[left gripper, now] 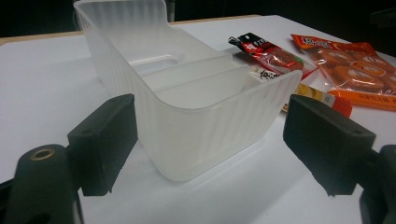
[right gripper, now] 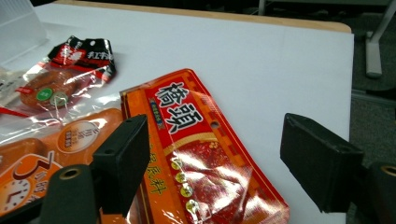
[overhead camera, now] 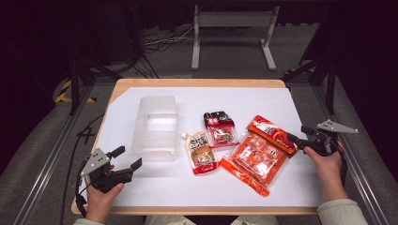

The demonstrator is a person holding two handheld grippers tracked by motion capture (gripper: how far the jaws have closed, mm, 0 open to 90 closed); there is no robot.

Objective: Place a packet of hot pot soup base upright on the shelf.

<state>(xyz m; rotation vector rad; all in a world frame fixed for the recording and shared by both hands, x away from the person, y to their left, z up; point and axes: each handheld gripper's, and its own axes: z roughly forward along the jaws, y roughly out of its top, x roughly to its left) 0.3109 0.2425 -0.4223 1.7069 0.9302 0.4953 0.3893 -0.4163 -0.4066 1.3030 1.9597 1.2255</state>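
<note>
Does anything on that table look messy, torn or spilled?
Nothing looks torn or spilled. The only untidy part is the pile: the red-orange foil packet lies slanted, overlapping the wide orange clear-windowed snack bag. The translucent ribbed plastic bin stands upright and empty, apart from the packets.

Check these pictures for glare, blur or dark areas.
High view: white table sheet bright, surroundings nearly black. Left gripper view: clear bin sharp, its near jaws soft. Right gripper view: glare streaks on the red packet, near jaws blurred.
</note>
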